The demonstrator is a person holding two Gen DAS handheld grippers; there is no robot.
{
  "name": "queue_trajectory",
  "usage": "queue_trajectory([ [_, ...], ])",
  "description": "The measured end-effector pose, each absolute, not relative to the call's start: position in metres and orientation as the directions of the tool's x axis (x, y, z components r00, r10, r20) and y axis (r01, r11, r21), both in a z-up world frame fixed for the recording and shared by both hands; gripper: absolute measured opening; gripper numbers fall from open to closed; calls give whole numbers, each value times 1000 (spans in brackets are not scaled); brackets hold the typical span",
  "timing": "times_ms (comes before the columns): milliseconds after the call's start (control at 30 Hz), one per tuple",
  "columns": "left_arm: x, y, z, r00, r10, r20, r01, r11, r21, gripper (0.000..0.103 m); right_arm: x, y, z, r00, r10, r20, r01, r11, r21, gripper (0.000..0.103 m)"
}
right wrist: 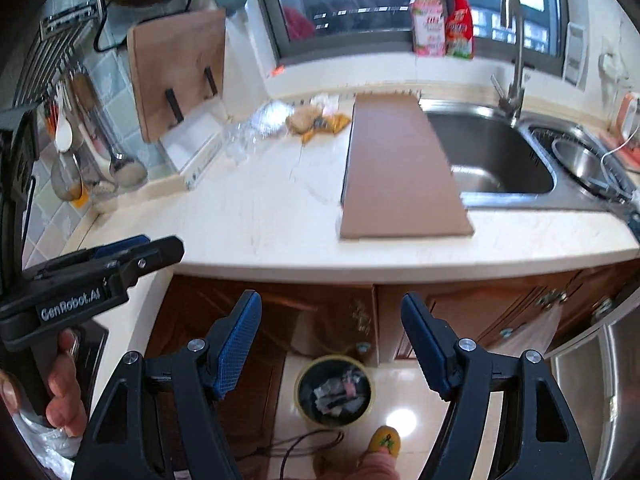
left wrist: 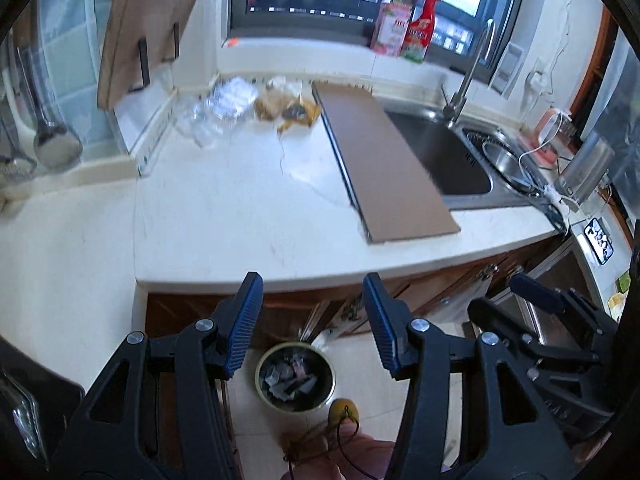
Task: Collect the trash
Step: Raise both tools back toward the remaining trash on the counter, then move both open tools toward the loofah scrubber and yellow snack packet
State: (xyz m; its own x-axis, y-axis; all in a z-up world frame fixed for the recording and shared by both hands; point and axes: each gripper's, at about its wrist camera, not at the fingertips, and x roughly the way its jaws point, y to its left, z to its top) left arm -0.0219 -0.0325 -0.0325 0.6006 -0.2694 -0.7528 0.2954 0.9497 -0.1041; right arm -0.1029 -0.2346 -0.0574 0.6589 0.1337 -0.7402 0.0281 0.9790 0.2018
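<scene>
Trash pile (left wrist: 256, 106) is seen at worktop (left wrist: 224, 216) rear, ahead and slightly left of both grippers. Left gripper (left wrist: 312, 320) is nearer. Both sets of fingers apart, empty; right gripper (right wrist: 332, 340).

Both wrist views above the floor, angled down, sharing countertop (left wrist: 224, 216), sink (right wrist: 492, 156)
</scene>
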Motion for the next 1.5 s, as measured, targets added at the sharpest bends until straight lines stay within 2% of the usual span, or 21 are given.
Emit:
queue_trajectory([
  [533, 28, -38, 29, 682, -254, -686, 307, 951, -47, 49, -42, -255, 35, 756, 97, -648, 23, 984, 175, 74],
  [867, 131, -63, 36, 666, -209, -716, 255, 966, -45, 49, 82, -296, 53, 721, 191, -666, -56, 974, 219, 74],
  [1067, 223, -79, 27, 612, -190, -767, 193, 977, -87, 49, 200, -317, 44, 655, 273, -705, -169, 962, 215, 74],
  [1200, 291, -91, 7, 586, -139, -798, 151, 987, -61, 49, 279, -323, 27, 614, 313, -724, -233, 949, 213, 74],
  [1367, 359, -97, -33, 530, -105, -841, 111, 992, -53, 49, 380, -317, -13, 537, 393, -746, -321, 914, 250, 74],
  [1500, 407, -96, -70, 468, -117, -876, 58, 993, -101, 49, 441, -305, -57, 481, 422, -768, -372, 892, 257, 74],
])
